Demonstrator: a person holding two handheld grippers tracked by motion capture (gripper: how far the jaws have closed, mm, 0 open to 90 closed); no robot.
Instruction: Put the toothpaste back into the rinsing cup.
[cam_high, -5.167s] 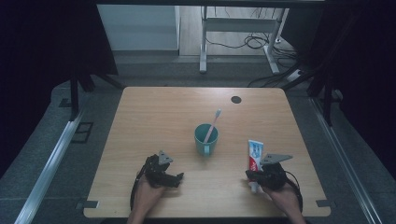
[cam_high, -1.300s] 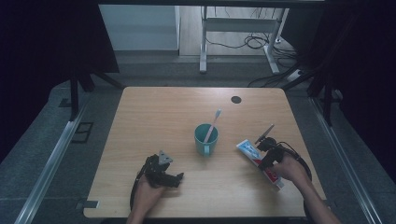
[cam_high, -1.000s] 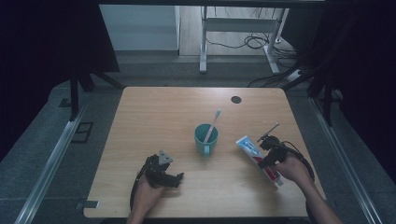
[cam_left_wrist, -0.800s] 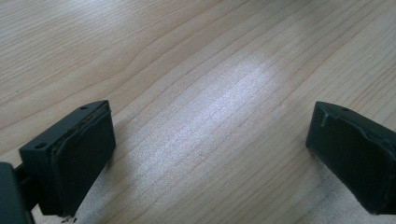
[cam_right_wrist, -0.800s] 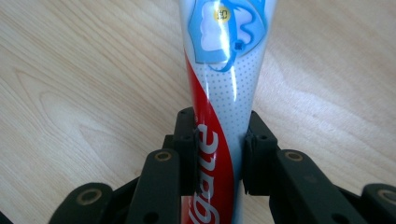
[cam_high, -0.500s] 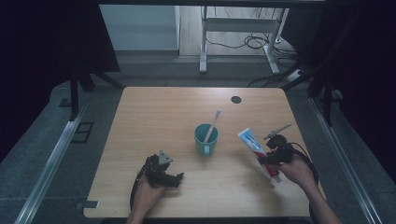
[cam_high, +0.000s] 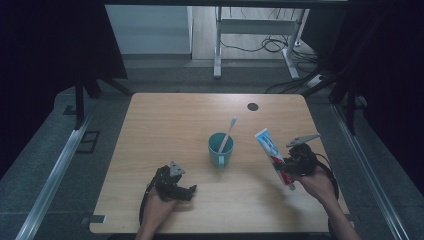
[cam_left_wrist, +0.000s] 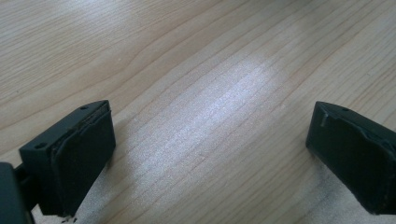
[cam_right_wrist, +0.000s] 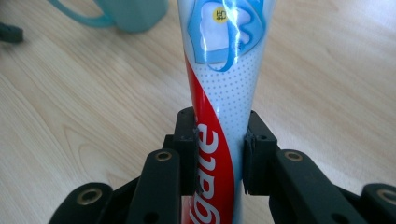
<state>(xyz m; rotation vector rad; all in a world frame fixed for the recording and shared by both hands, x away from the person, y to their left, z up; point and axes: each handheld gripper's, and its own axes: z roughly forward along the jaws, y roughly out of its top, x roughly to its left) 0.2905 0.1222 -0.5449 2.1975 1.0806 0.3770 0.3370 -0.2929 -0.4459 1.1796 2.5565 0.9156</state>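
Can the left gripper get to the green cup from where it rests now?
Probably yes. The left gripper rests on the table with jaws open and empty, and bare wood lies between it and the green cup. The toothpaste tube is off to the side.

Recording lab or test studio, not home. Bare wooden table (cam_high: 165, 125) stands alone on grey carpeted floor (cam_high: 50, 200), ringed by black curtains (cam_high: 45, 45) blocking surrounding room. Metal rail (cam_high: 55, 175) runs along floor at left; metal frame legs (cam_high: 217, 45) and loose cables (cam_high: 260, 45) lie beyond table's far edge. Cable port (cam_high: 253, 106) set in tabletop. Fixed overhead camera angle and handheld instrumented grippers complete data-capture setup.
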